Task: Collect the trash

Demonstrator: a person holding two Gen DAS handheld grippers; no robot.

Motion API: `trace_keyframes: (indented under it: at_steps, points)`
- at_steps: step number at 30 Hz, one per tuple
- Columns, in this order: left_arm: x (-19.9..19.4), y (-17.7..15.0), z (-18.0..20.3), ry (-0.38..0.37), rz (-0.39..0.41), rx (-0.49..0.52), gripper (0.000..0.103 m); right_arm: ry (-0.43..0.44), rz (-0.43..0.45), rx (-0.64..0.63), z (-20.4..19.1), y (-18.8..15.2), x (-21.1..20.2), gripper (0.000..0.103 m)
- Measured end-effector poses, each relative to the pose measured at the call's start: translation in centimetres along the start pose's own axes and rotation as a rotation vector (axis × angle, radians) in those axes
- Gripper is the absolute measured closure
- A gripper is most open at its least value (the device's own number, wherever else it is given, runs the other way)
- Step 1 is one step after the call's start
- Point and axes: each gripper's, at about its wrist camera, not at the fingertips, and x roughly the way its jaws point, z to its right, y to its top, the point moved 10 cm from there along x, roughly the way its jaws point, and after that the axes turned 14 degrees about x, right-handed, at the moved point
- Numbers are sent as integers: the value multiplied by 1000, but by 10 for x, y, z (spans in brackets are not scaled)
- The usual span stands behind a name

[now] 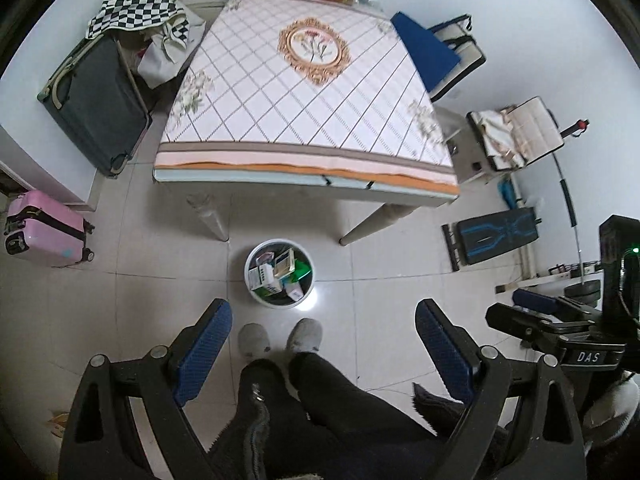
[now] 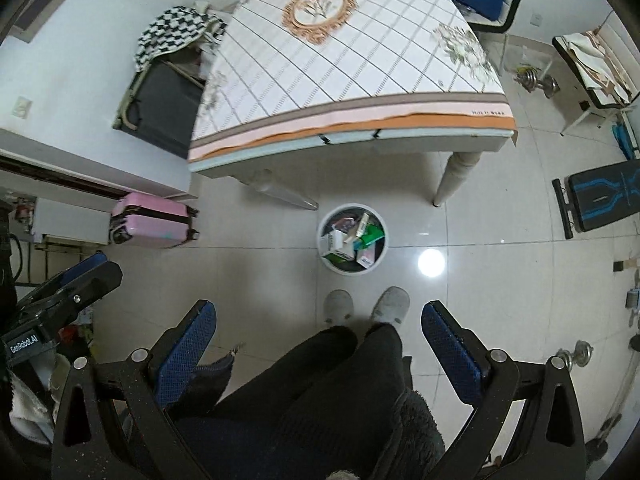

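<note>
Trash [image 1: 276,274] of small cartons and packets fills a round white bin [image 1: 256,254] that stands on the tiled floor [image 1: 160,300], just in front of the bench [image 1: 304,92] and between its two near legs. In the right wrist view the same bin [image 2: 325,240] sits near a bright lamp reflection on the tiles, with the boxes [image 2: 352,238] piled inside it.

Both claws hang above the person's lap. The left claw [image 1: 324,344] is spread wide, its blue pads well apart, with nothing between them but the dark trousers [image 1: 332,400] and grey slippers [image 1: 304,334] below. The right claw [image 2: 320,350] is likewise spread wide and grips nothing.

The bench carries a diamond-pattern cloth with a round floral medallion; its middle is bare, and bags and a cardboard box crowd the far edge. A dark suitcase [image 1: 100,108] under a checkered cloth [image 1: 132,6] stands left of the bench, a pink suitcase [image 1: 44,230] nearer the wall. A blue cushion [image 1: 424,50] rests on a chair at the bench's right.
</note>
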Motion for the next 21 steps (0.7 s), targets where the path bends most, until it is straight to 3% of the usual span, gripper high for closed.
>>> trace_keyframes:
  at_steps: [6, 14, 15, 21]
  points:
    - [-29, 2, 10, -37, 35, -8, 9, 92, -24, -4, -19, -13, -15, 0]
    - [-48, 0, 18, -57, 65, -21, 8, 124, -35, -37, -29, -18, -26, 0]
    - [-48, 0, 18, -55, 67, -22, 0, 127, -35, -39, -30, -19, -27, 0]
    - [-52, -3, 18, -57, 79, -24, 0, 126, -37, -62, -36, -20, -29, 0]
